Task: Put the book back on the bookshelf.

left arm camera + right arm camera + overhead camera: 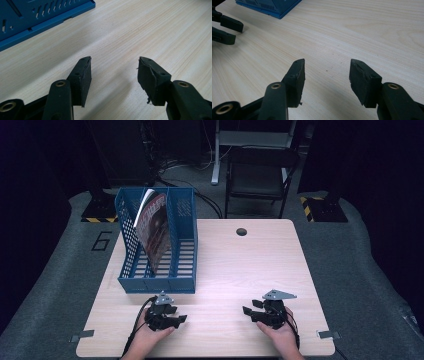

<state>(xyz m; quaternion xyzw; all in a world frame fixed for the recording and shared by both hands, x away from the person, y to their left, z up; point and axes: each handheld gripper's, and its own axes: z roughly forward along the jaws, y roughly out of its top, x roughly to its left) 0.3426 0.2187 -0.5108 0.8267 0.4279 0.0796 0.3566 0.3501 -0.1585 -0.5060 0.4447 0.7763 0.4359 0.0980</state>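
A blue slotted file rack [183, 251] stands on the left half of the light wooden table [240, 270]. A magazine [154, 227] leans upright in one of its compartments. My left gripper [179, 314] rests near the front edge just below the rack, jaws pointing right, open and empty [114, 60]. My right gripper [249, 306] lies at the front right, jaws pointing left toward the other one, also open with bare wood between its pads [327, 61]. The rack's base [37, 22] shows at the upper left of the left gripper view.
A dark round hole [241, 231] sits in the table's far middle. Beyond the table stands a black chair [260, 175] on grey floor. The left gripper's jaw tips [227, 30] and the rack's corner [269, 6] appear in the right gripper view.
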